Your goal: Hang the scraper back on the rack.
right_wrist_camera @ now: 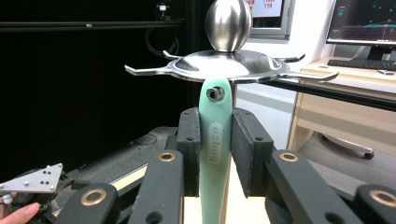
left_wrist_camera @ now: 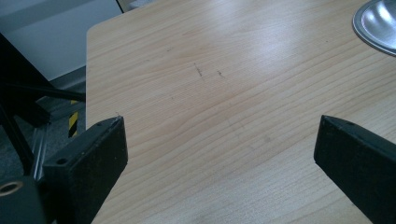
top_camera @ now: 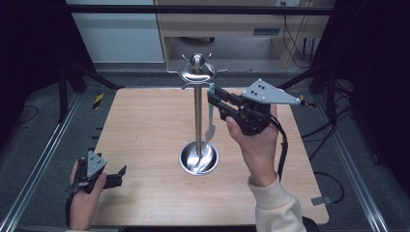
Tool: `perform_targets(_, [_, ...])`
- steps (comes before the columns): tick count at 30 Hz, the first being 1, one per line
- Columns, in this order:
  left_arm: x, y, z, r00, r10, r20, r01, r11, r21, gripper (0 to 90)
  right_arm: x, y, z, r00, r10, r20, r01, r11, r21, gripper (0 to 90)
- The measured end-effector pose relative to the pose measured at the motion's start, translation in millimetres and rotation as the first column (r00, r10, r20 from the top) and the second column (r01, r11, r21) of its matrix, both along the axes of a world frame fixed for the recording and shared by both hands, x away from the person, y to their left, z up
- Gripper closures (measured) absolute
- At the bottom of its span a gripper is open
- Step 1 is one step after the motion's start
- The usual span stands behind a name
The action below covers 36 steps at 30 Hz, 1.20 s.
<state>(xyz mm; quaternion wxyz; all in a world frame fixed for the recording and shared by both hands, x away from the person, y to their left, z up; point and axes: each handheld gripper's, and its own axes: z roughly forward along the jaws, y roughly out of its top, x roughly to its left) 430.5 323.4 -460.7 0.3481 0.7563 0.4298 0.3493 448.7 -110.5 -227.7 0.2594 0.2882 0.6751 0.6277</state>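
spatula (right_wrist_camera: 215, 140) clamped in your right gripper (right_wrist_camera: 215, 154), hole just under rack (right_wrist_camera: 224, 65) hook, not hung yet; left gripper (left_wrist_camera: 219, 149) open, empty

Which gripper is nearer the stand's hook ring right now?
Right. The right gripper holds the green utensil just under the hook ring; the left gripper sits open, low at the table's near-left edge.

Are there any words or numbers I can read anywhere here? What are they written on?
Nothing here reads clearly.
Raised letters in an oval on the green utensil handle: too blurred to read.
Red digits on a screen behind the steel rack: too blurred to be sure.
Lines and text on the monitor at the right: too small to read.
Black and yellow striped tape beside the table: a warning marking, no words.
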Motion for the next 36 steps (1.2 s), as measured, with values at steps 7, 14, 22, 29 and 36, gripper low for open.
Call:
perform_targets(7, [-0.1, 0.4, 0.2, 1.0, -0.002, -0.002, 0.002, 1.0, 0.0, 2.5, -0.3, -1.5, -0.3, 1.0, 0.002, -0.001, -0.002, 1.0, -0.001, 72.0])
perform_targets(14, [0.0, 1.4, 0.4, 1.0, 0.003, 0.001, -0.003, 1.0, -0.003, 2.5, -5.1, -6.8, -0.6, 0.9998, -0.021, 0.003, 0.021, 0.9997, -0.013, 64.5])
perform_targets(22, [-0.1, 0.7, 0.9, 1.0, -0.003, -0.003, 0.003, 1.0, -0.007, 2.4, -14.9, -17.7, 3.6, 0.99, -0.14, 0.019, 0.141, 0.9892, -0.042, 41.8])
perform_targets(29, [0.5, 0.1, 0.6, 1.0, -0.004, -0.003, 0.004, 1.0, -0.008, 2.4, -10.7, -28.1, 0.9, 0.9735, -0.228, 0.023, 0.229, 0.9719, -0.056, 26.1])
perform_targets(36, [0.5, 0.1, 0.4, 1.0, -0.004, -0.003, 0.004, 1.0, -0.008, 2.4, 2.0, -39.6, -10.4, 0.954, -0.3, 0.001, 0.299, 0.9508, -0.082, 10.7])
